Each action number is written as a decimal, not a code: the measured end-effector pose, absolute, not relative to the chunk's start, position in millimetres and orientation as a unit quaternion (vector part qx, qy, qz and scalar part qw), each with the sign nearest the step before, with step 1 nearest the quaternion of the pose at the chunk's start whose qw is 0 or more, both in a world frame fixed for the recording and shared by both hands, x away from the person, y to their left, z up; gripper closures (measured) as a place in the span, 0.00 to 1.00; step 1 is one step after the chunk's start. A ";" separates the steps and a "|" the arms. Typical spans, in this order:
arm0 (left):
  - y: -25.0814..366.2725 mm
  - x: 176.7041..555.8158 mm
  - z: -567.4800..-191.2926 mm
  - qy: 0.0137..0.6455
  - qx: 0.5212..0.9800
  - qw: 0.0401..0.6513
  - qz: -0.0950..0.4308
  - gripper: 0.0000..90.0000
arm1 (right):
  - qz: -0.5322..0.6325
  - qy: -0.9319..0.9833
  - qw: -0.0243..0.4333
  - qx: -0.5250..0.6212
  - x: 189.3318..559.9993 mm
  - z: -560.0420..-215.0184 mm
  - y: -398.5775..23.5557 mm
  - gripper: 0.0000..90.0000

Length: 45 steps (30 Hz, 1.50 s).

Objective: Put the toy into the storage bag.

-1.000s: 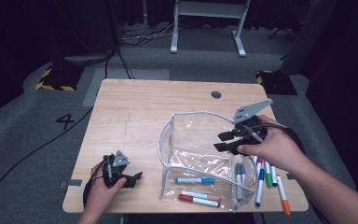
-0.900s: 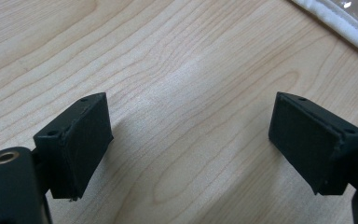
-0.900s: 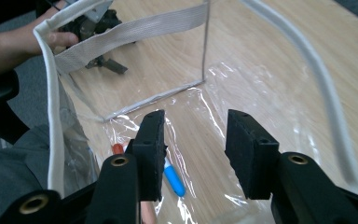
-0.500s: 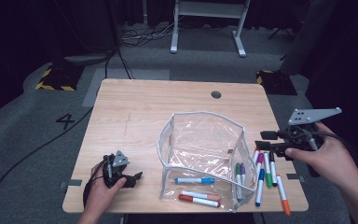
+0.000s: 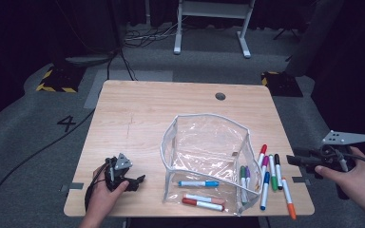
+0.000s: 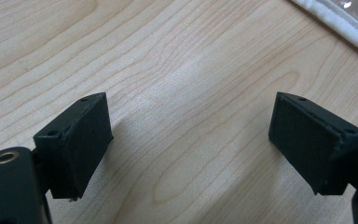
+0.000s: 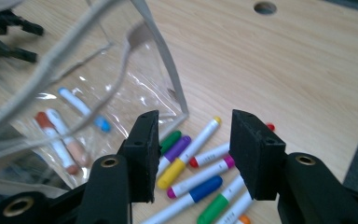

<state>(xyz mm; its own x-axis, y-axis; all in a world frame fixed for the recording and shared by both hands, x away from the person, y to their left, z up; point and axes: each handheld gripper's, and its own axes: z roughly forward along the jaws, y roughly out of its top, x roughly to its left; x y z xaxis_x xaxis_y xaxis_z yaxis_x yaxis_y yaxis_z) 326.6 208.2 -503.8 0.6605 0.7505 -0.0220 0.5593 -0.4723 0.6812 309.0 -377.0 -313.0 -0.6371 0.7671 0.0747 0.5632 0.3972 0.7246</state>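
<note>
Two pads (image 6: pixel 74 144) frame bare table (image 6: pixel 186 116); right gripper view shows markers (image 7: pixel 200 179).

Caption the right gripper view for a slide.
Open hand-held gripper above loose markers beside a clear pouch.

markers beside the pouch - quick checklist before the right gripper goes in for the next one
1. Right gripper jaws open, nothing between them: ok; they have just been opening.
2. Loose markers free on the table, right of the clear pouch: ok.
3. Pouch mouth standing open: ok.
4. Markers spaced for a single pick: not ok, they lie bunched side by side.
5. Left gripper open, off the pouch: ok.
6. Right gripper lined up over one marker: cannot tell.
</note>
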 end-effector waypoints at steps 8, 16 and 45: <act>208.2 326.6 -503.8 0.387 0.846 0.338 0.142 0.15 | 0.340 0.814 0.119 0.455 302.4 -369.3 -400.5 0.58; 208.2 326.6 -503.8 0.387 0.846 0.338 0.141 0.15 | 0.311 0.808 0.110 0.488 292.3 -422.7 -413.5 0.57; 208.2 326.6 -503.8 0.387 0.846 0.338 0.142 0.15 | 0.212 0.805 0.128 0.539 288.1 -471.2 -426.7 0.85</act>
<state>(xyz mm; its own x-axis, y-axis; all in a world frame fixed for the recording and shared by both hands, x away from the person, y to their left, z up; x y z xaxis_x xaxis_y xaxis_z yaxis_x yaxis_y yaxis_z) 326.6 208.2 -503.8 0.6605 0.7505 -0.0217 0.5592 -0.4724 0.6813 288.1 -426.7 -471.2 -0.3863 0.9221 0.0221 0.8137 0.3294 0.4790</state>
